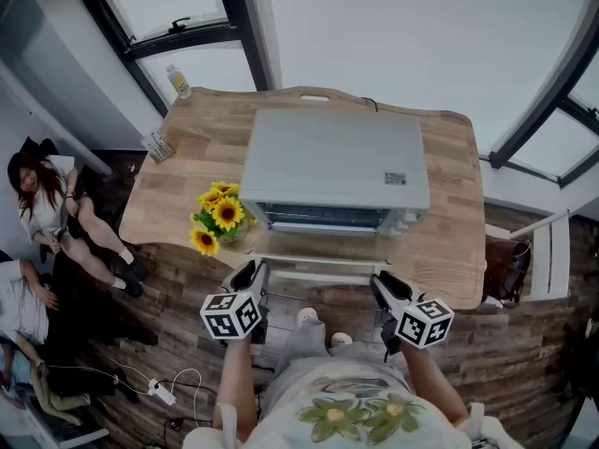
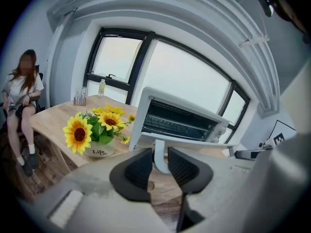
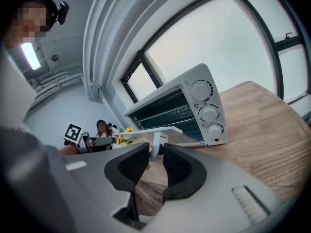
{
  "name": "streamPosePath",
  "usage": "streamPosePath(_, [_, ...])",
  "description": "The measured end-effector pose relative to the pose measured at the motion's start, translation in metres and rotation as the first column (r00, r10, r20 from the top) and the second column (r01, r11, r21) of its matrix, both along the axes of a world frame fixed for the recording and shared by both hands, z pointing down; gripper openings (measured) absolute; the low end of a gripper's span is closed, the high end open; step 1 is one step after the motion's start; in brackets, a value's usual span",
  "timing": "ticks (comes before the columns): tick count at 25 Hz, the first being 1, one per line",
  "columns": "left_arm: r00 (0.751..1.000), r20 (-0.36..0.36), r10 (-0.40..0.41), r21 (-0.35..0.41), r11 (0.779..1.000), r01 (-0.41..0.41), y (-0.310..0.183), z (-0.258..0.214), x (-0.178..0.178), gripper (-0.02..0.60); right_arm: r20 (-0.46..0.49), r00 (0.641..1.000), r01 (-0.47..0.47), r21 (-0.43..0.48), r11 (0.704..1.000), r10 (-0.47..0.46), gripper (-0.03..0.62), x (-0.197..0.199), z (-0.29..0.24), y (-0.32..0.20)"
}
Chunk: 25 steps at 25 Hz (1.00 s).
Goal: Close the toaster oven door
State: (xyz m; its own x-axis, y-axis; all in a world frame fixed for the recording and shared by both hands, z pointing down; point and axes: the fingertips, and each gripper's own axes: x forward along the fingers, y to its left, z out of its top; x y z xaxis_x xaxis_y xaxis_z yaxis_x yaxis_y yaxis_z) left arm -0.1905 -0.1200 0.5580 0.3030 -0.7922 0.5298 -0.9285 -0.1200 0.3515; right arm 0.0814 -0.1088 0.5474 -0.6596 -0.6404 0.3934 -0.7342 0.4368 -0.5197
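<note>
A white toaster oven (image 1: 332,166) stands on the wooden table (image 1: 449,241) with its door (image 1: 314,251) folded down flat toward me. Along the door's front edge runs a white handle (image 1: 318,274). My left gripper (image 1: 255,277) holds the handle's left end; in the left gripper view the handle's post (image 2: 159,154) sits pressed between the black pads of the left gripper (image 2: 159,165). My right gripper (image 1: 384,290) holds the right end, and the post (image 3: 155,142) sits between the pads of the right gripper (image 3: 155,163). The oven cavity (image 3: 165,111) is open.
A pot of sunflowers (image 1: 220,218) stands on the table just left of the oven's door. A bottle (image 1: 178,80) and a small box (image 1: 159,145) sit at the far left corner. People (image 1: 47,204) sit to the left; cables (image 1: 164,391) lie on the floor.
</note>
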Motion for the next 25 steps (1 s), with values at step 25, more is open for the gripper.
streamPosePath(25, [0.999, -0.042, -0.019, 0.048, 0.999, 0.021, -0.024, -0.019, -0.002, 0.114, 0.026, 1.0, -0.013, 0.021, 1.0, 0.012, 0.092, 0.0, -0.02, -0.024])
